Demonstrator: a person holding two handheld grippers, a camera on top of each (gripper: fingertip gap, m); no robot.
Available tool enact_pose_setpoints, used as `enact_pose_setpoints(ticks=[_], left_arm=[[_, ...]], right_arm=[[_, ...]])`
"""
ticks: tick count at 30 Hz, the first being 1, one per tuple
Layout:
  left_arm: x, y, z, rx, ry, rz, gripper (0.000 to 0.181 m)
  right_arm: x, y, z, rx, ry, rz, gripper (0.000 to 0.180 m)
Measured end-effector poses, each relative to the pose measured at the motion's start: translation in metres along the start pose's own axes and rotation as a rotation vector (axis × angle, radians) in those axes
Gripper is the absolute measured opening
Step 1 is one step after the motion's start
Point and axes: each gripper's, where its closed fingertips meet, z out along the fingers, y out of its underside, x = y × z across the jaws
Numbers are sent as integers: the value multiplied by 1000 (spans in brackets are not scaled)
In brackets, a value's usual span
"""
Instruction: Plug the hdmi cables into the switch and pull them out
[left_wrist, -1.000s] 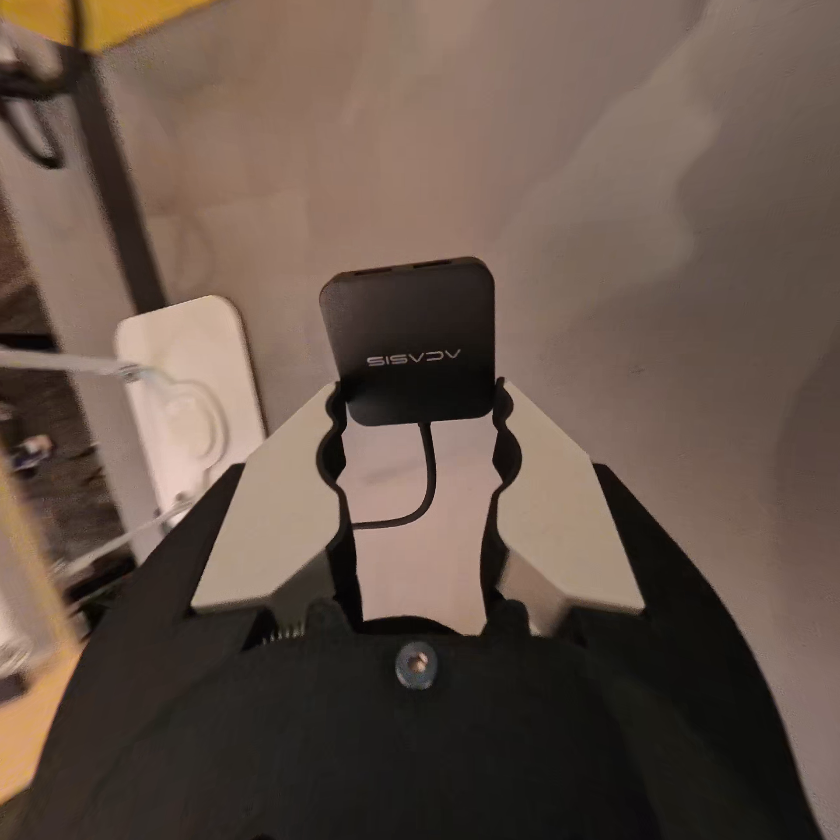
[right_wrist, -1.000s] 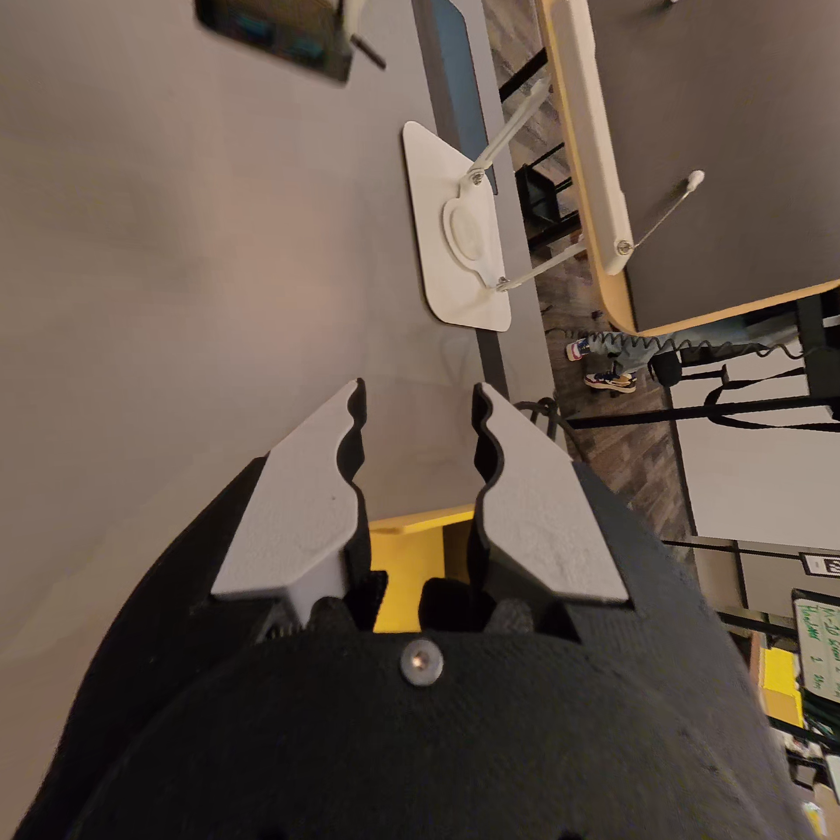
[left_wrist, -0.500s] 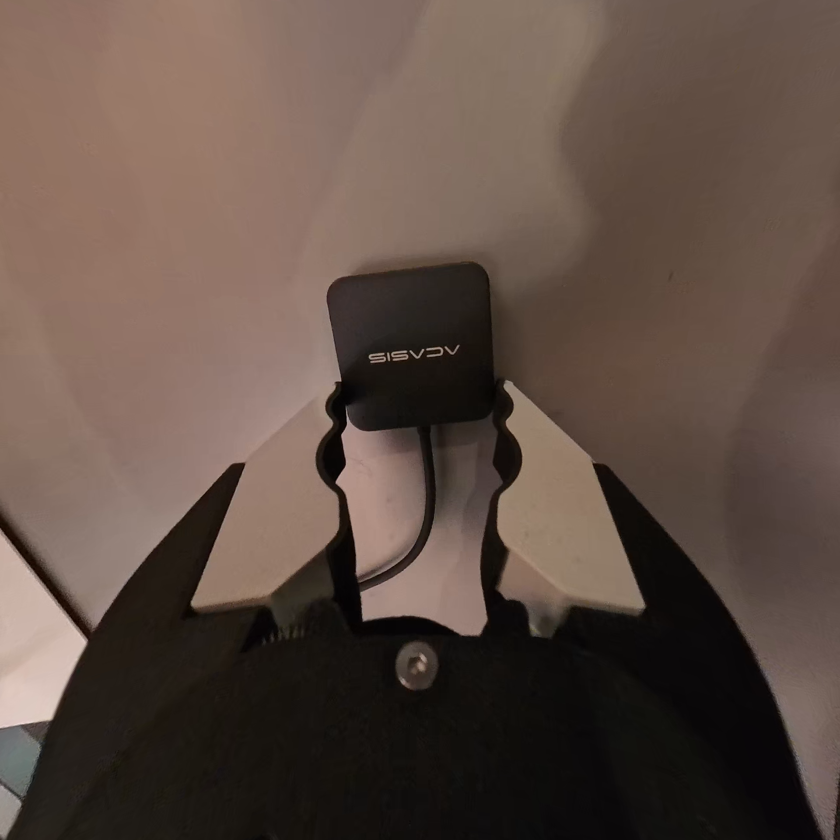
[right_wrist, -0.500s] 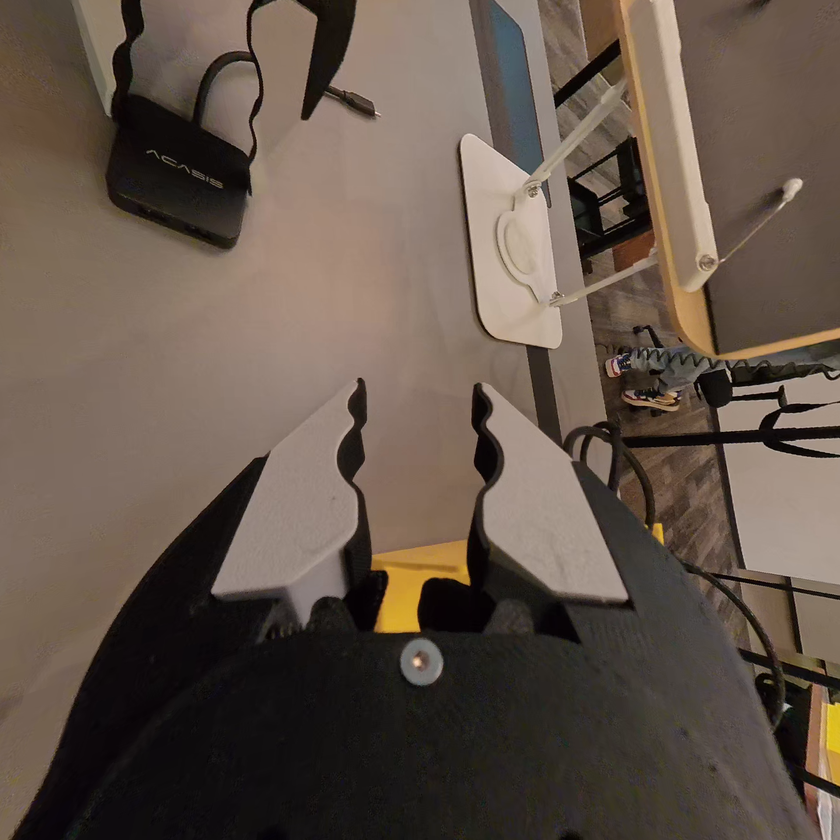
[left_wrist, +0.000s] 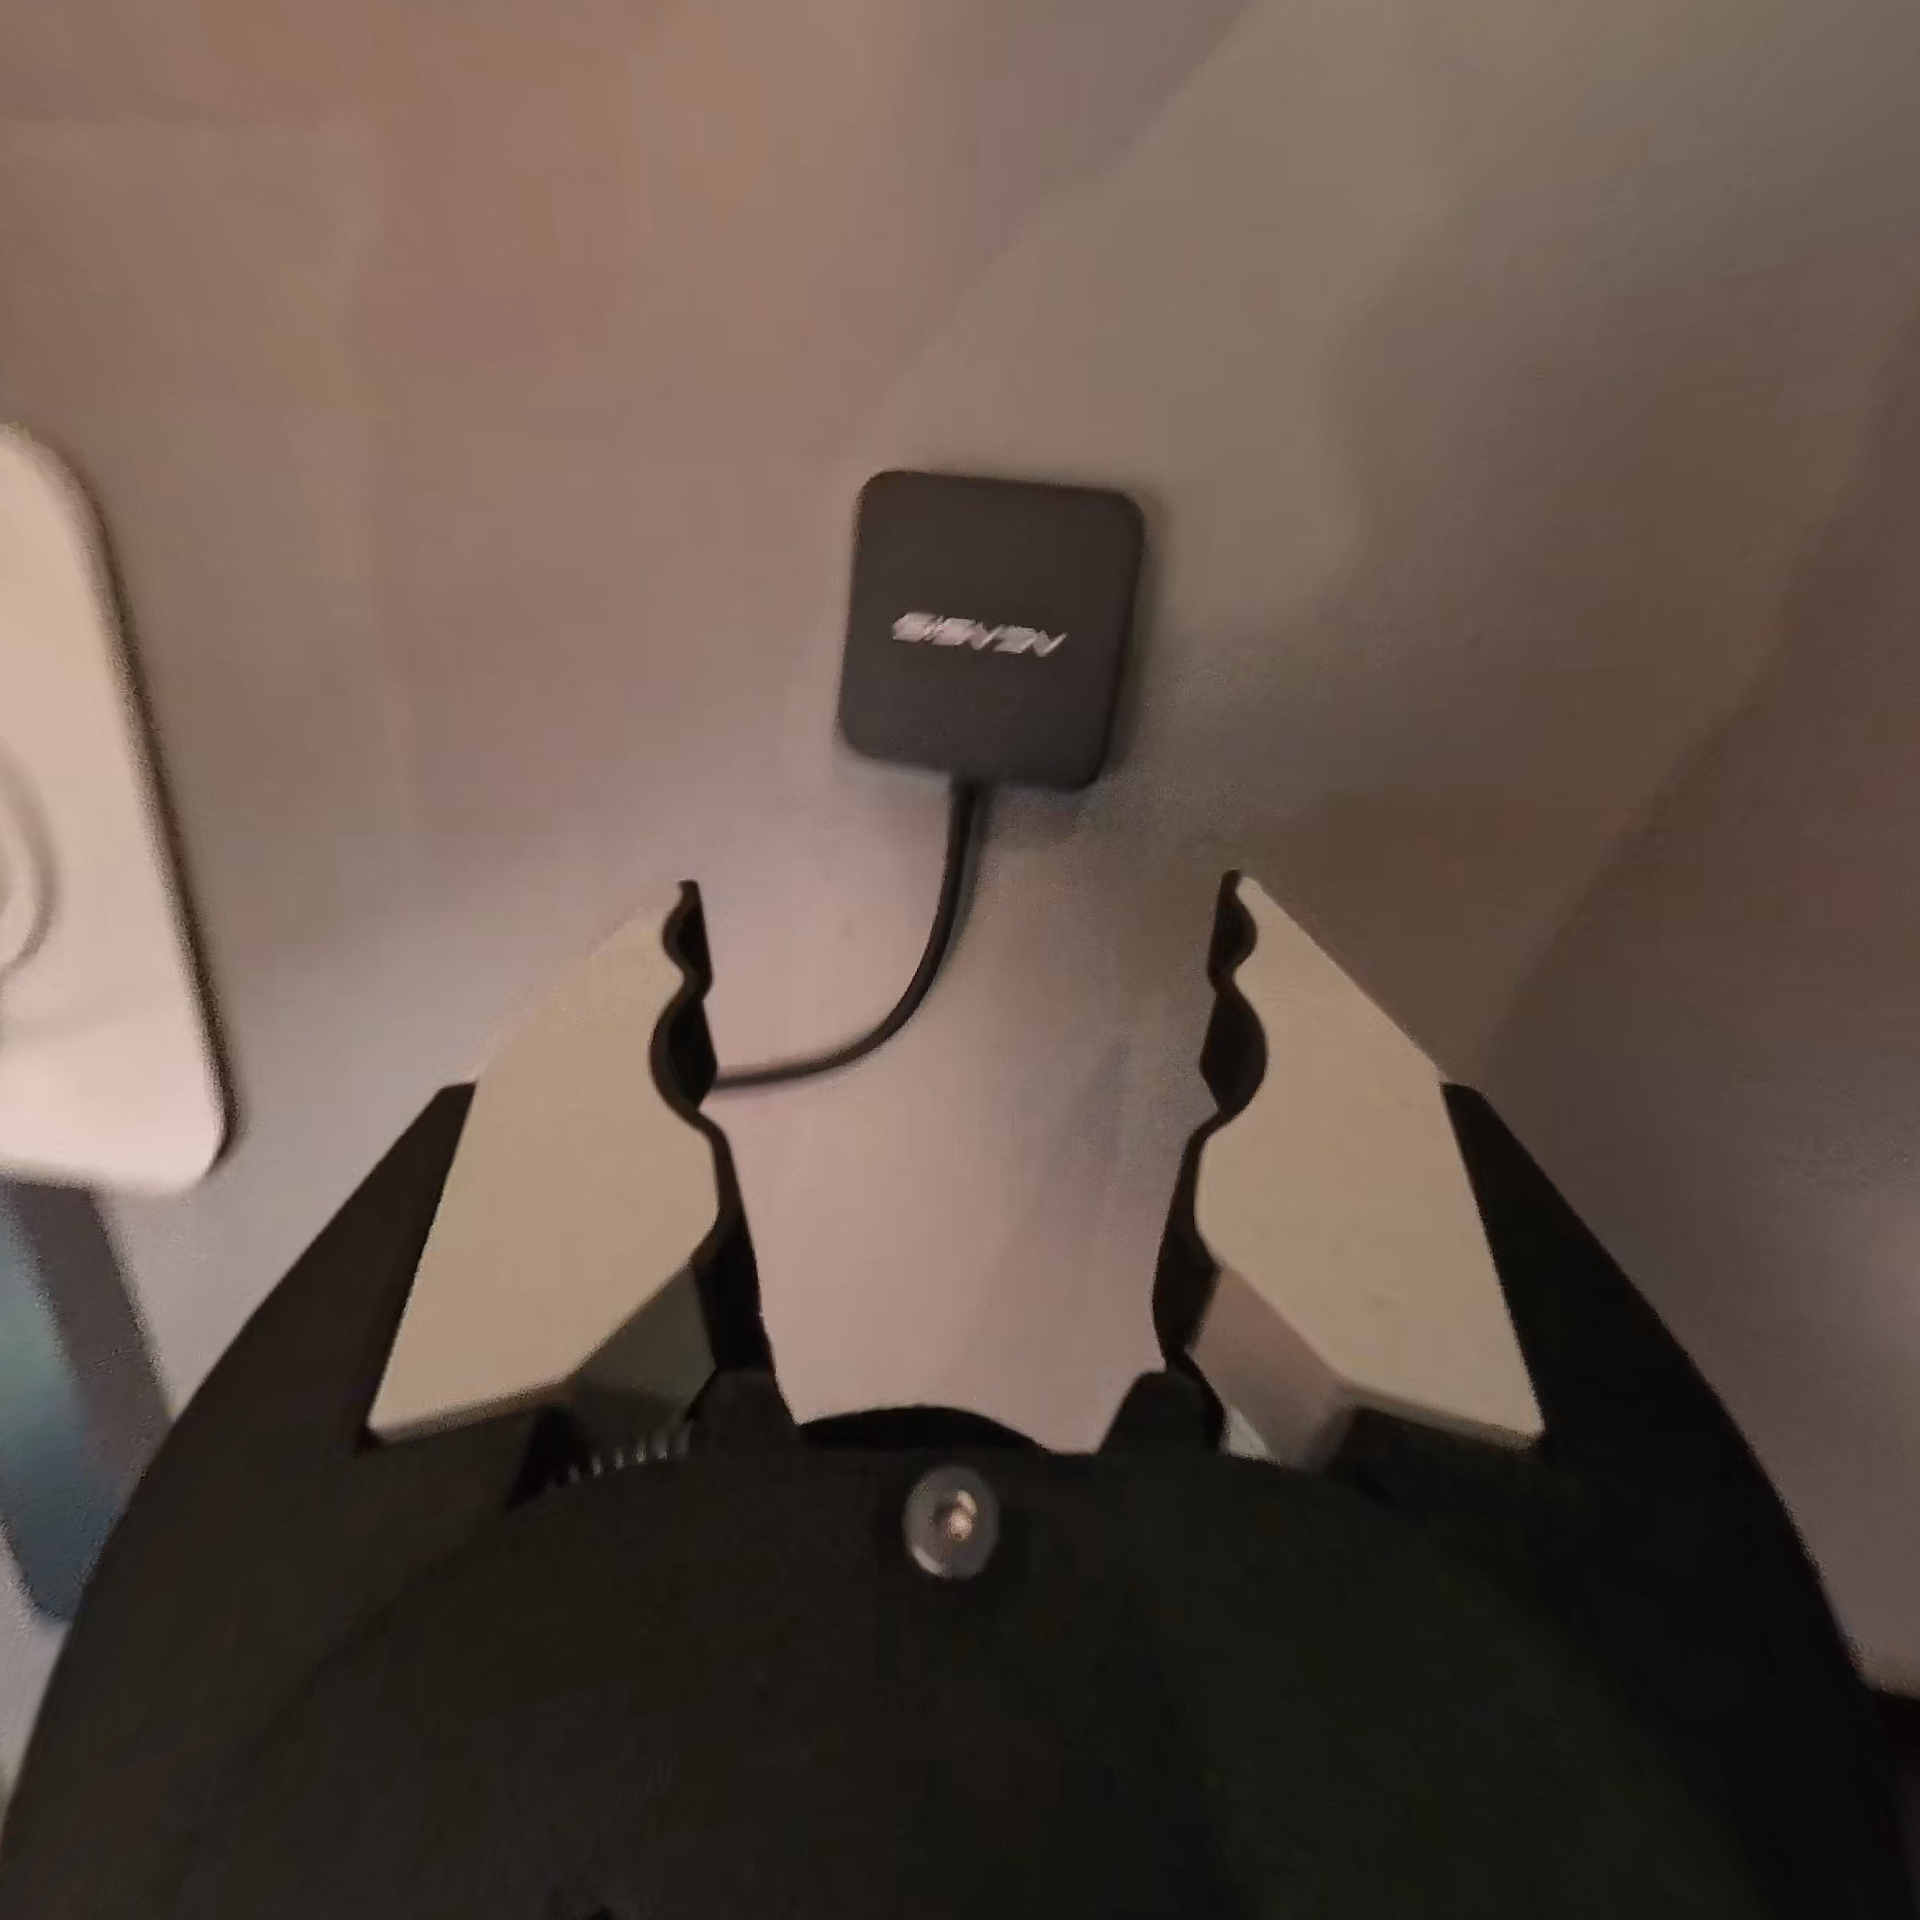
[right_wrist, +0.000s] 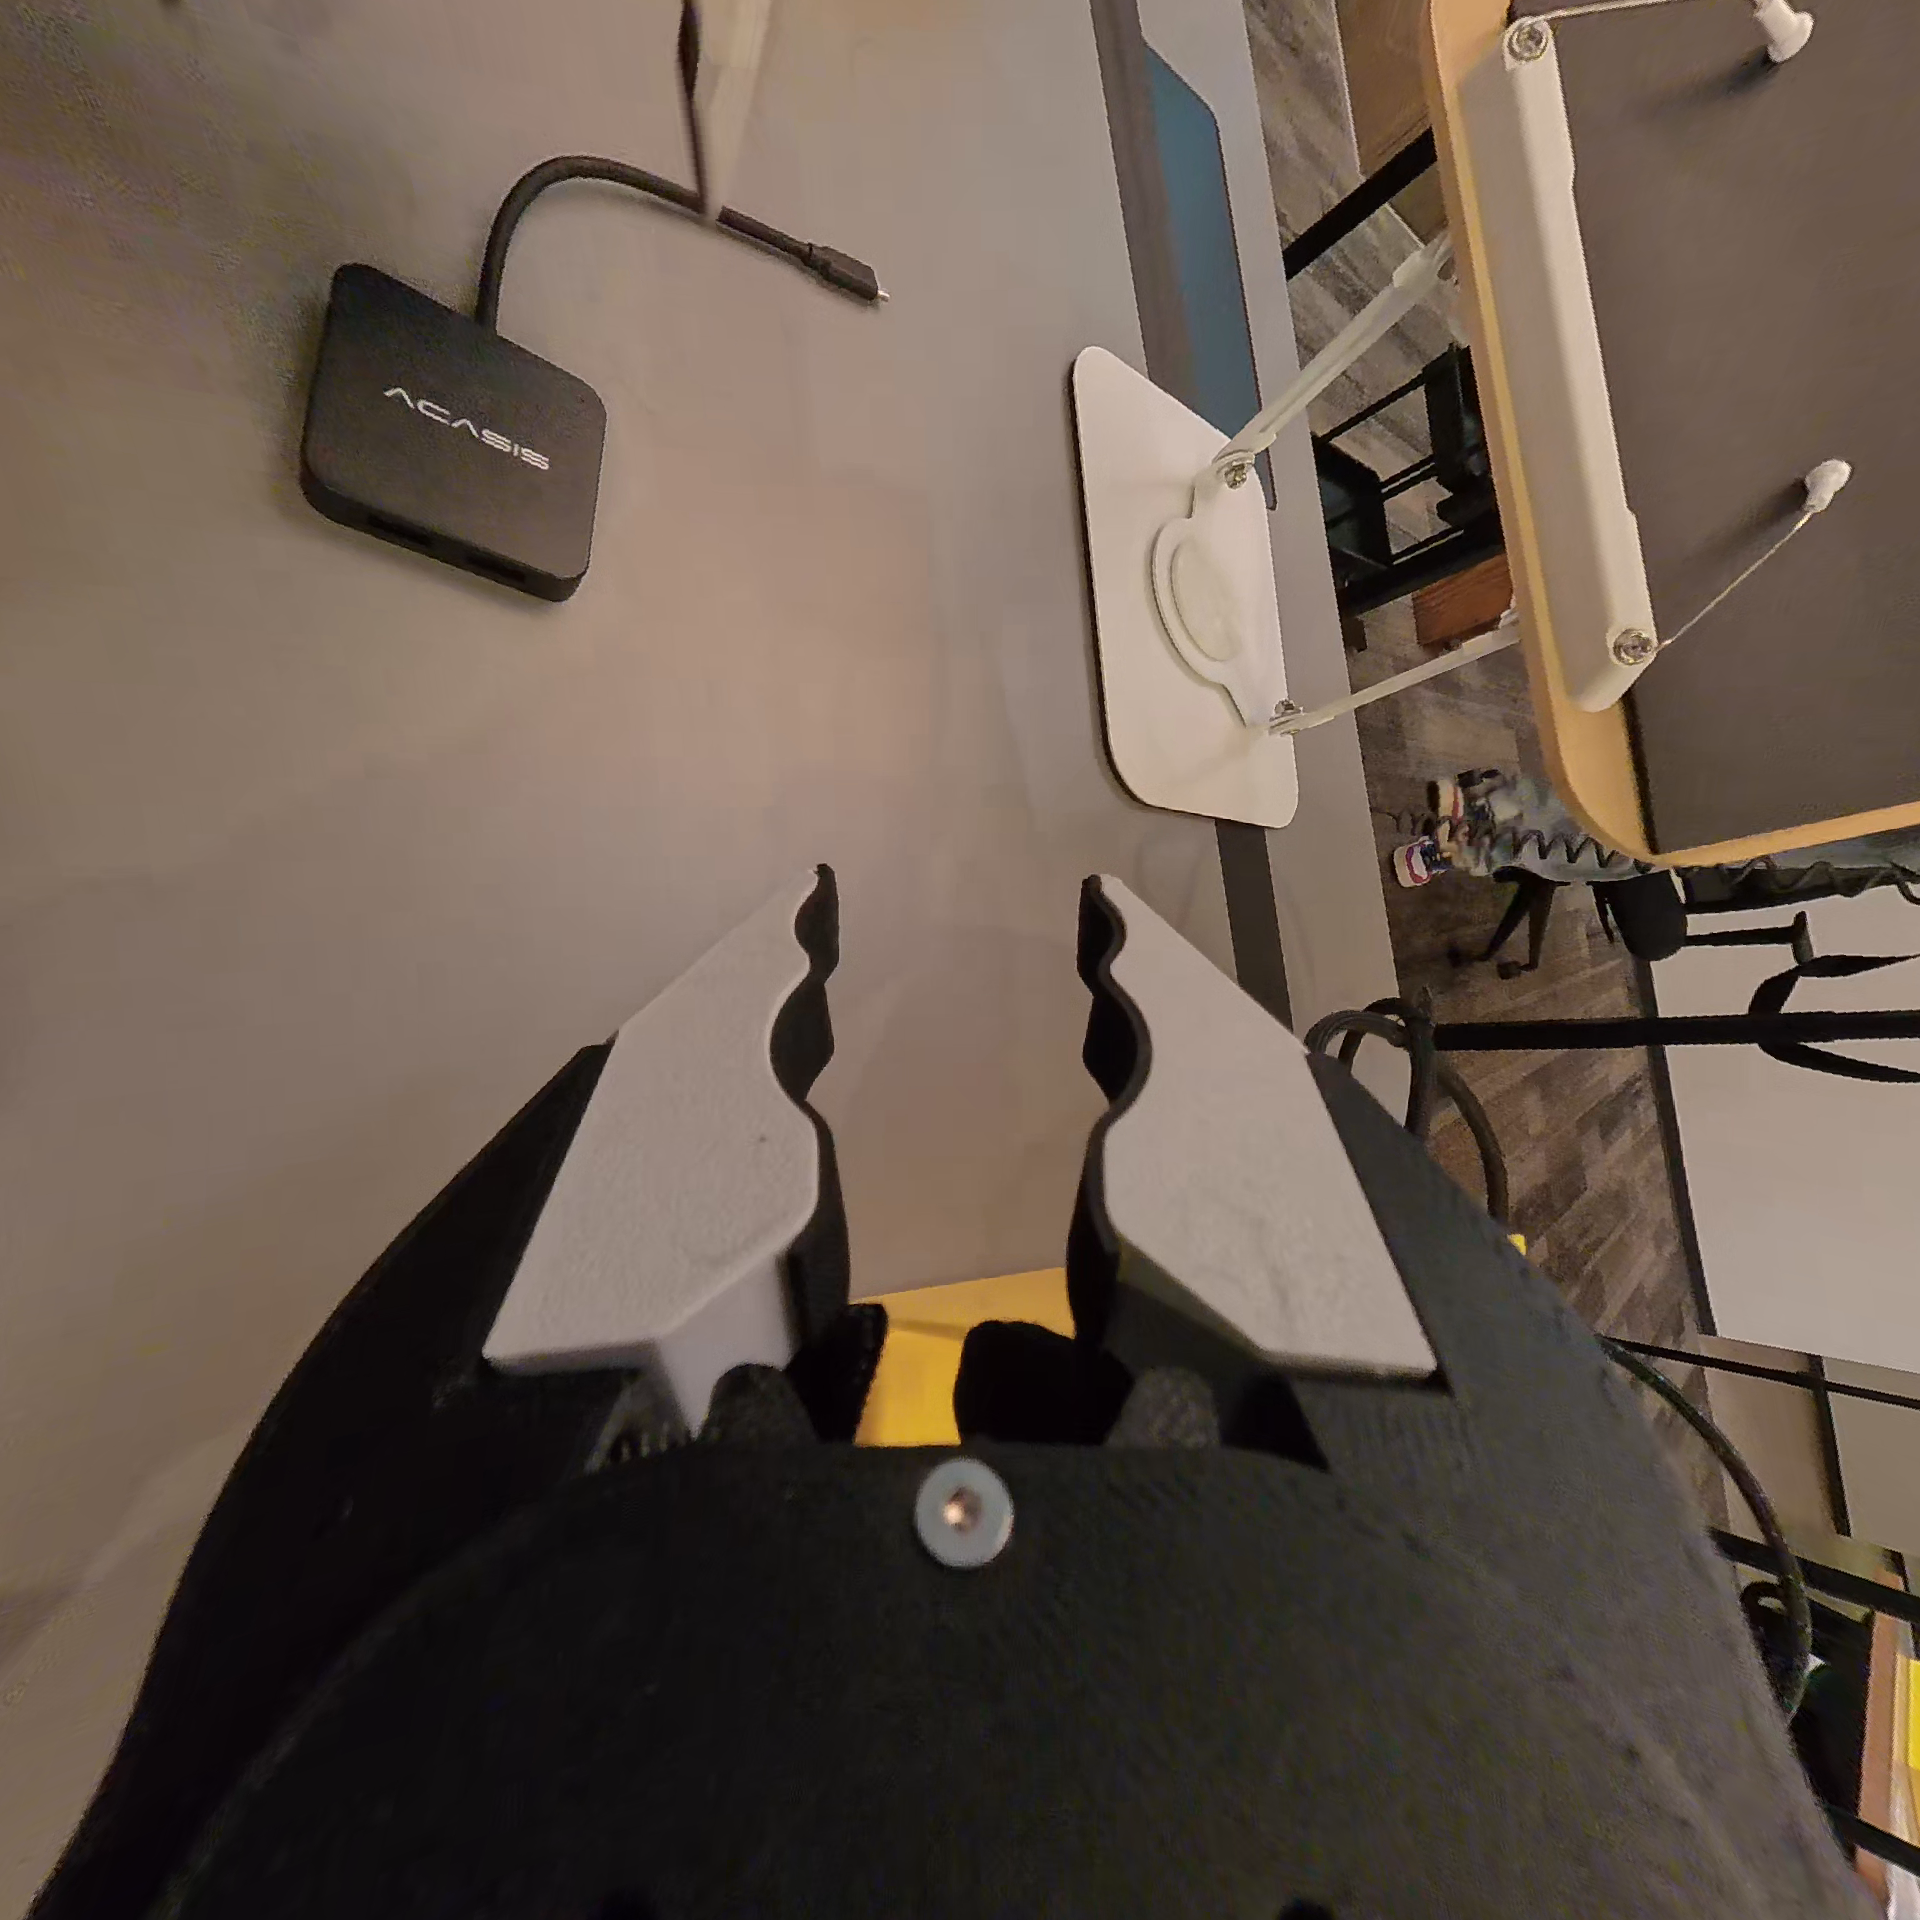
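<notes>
The grey worktop (right_wrist: 312, 935) fills most of both views. At its far right edge, at 2 o'clock in the right wrist view, stands a white stand base (right_wrist: 1153, 520) with thin metal legs.

The switch (left_wrist: 992, 629), a flat black square box, lies flat on the worktop at 12 o'clock in the left wrist view and at 10 o'clock in the right wrist view (right_wrist: 452, 431). Two ports show on its side facing the right wrist camera; both appear empty. Its own black lead (right_wrist: 665, 197) curves away from the opposite side and ends in a small loose plug lying on the worktop. No hdmi cables can be identified with certainty in either view.

Change of state: half a second ago the left tool (left_wrist: 956, 904) gripped the near edge of the switch. It has now released it and drawn back; its jaws stand wide apart with nothing between them except the lead passing below on the worktop. The switch lies apart from the fingertips.

The right tool (right_wrist: 951, 883) is partly open and holds nothing, as before.

Assessment: the switch has been set in position. Plugging has not begun. The next step probably requires fetching a cable.
</notes>
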Motion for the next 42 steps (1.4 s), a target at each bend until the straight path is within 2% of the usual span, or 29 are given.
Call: enact_pose_setpoints(ticks=[3, 5, 8, 11, 13, 16, 18, 20, 26, 29, 32, 37, 42], left_arm=[[-31, 32, -59, 45, -191, -203, 75], [-55, 74, -107, 49, -349, -385, 62], [-77, 150, -168, 58, -547, -668, 53], [-82, 228, -191, 47, -637, -922, 51], [-78, 250, -178, 164, -537, -1099, 48], [-75, 258, -150, 315, -370, -1260, 48], [-83, 269, -142, 358, -382, -1314, 52], [-88, 269, -138, 436, -322, -1368, 48], [-92, 281, -125, 490, -226, -1461, 43], [-91, 277, -114, 513, -160, -1477, 32], [-93, 270, -108, 556, -112, -1469, 9], [-96, 269, -122, 546, -180, -1387, 7], [-100, 258, -170, 523, -328, -1223, 6]], right_arm=[[-2, 2, -2, 2, 0, 6, 45], [-2, 4, -2, 6, 2, 11, 44], [-1, 4, 0, 17, 8, 20, 44], [1, -2, 1, 36, 17, 19, 44], [1, -7, 2, 46, 15, 12, 44], [-1, -10, 2, 48, 9, 3, 44], [-2, -8, 2, 43, 6, 3, 44], [-2, -4, 1, 34, 4, 7, 44], [-2, 2, 1, 31, 7, 20, 44], [-3, 2, 3, 34, 4, 20, 44], [-3, 1, 4, 36, 2, 17, 44], [-4, 2, 2, 30, -2, 17, 44], [-5, 1, 3, 29, -6, 12, 44]])
